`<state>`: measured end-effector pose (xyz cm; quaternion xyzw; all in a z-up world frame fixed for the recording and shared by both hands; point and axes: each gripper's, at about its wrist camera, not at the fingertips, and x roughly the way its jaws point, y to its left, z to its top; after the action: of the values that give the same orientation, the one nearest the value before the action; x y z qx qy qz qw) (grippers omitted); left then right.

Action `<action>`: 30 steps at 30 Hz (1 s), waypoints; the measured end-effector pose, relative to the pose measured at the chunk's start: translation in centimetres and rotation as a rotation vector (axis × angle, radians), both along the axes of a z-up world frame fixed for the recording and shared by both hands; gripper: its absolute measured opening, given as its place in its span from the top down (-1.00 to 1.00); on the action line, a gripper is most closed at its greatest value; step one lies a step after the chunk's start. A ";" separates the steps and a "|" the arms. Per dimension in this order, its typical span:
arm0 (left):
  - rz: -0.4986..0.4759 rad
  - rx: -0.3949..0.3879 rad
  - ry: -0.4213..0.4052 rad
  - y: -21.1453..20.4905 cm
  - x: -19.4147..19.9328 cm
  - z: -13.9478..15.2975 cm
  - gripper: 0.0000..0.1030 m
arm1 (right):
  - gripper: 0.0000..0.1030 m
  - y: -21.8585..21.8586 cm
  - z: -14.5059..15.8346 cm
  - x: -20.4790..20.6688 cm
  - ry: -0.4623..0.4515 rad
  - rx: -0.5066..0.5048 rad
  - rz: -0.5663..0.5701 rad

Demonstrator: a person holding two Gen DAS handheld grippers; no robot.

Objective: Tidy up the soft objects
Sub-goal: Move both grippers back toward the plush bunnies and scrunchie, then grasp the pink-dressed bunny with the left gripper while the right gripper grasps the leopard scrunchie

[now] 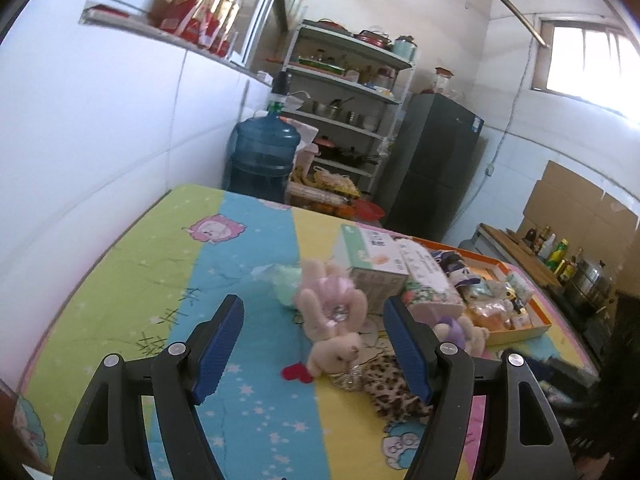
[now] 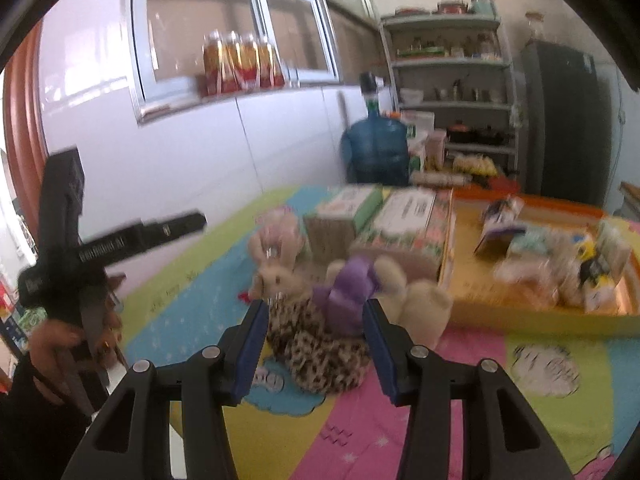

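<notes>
The left gripper (image 1: 314, 344) is hanging nearest the lens, blue ribbed pads spread wide, nothing between them touching. Under it the table's striped cartoon cloth (image 1: 224, 264) is lying flat, green and blue bands running bare to the wall-side edge, so there is plenty of room on that side. Toward the far edge, cardboard tissue boxes (image 1: 376, 264) are crowding against an orange tray (image 1: 520, 330) heaped with soft packets. The leopard-print plush (image 2: 320, 356) is sprawling mid-table, its pale fuzzy head (image 1: 340, 354) facing the left gripper. A pink plush rabbit (image 1: 332, 300) is lying just behind it, and a beige bear in a purple ribbon (image 2: 360, 284) is sitting beside the tray. The right gripper (image 2: 316, 344) is half open, straddling the leopard plush without pressing on it.
</notes>
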<state>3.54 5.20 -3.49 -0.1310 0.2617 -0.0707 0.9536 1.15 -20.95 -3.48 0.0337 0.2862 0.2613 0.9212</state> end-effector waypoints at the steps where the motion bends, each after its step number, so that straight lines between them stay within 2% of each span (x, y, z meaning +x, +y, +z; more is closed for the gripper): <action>1: 0.004 -0.005 0.003 0.3 0.1 -0.2 -0.43 | 0.05 0.3 -0.6 0.2 0.021 -0.009 0.004; 10: 0.005 -0.047 0.035 2.0 0.8 -1.7 -0.43 | 0.05 1.6 -3.5 1.4 0.114 -0.065 0.011; 13: 0.006 -0.056 0.039 2.2 0.9 -2.0 -0.43 | 0.03 1.9 -3.9 2.0 0.136 -0.074 0.014; 15: 0.013 -0.065 0.039 2.6 1.0 -2.2 -0.43 | -0.09 2.1 -4.0 2.2 0.148 -0.081 0.015; 22: 0.051 -0.088 0.044 4.2 1.2 -2.8 -0.43 | -0.10 3.3 -4.7 3.4 0.180 -0.117 0.014; 26: 0.030 -0.094 0.066 4.4 1.6 -3.3 -0.43 | -0.10 4.2 -5.1 4.0 0.187 -0.134 0.006; 28: 0.011 -0.093 0.076 4.0 1.8 -3.5 -0.43 | -0.08 4.8 -5.1 4.2 0.189 -0.128 0.004; 30: -0.013 -0.092 0.085 3.3 2.1 -3.7 -0.43 | 0.22 5.2 -5.1 4.4 0.190 -0.117 0.006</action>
<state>5.67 8.53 -7.18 -0.1756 0.2993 -0.0834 0.9341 5.50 -15.74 -8.61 0.0036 0.3871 0.2423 0.8896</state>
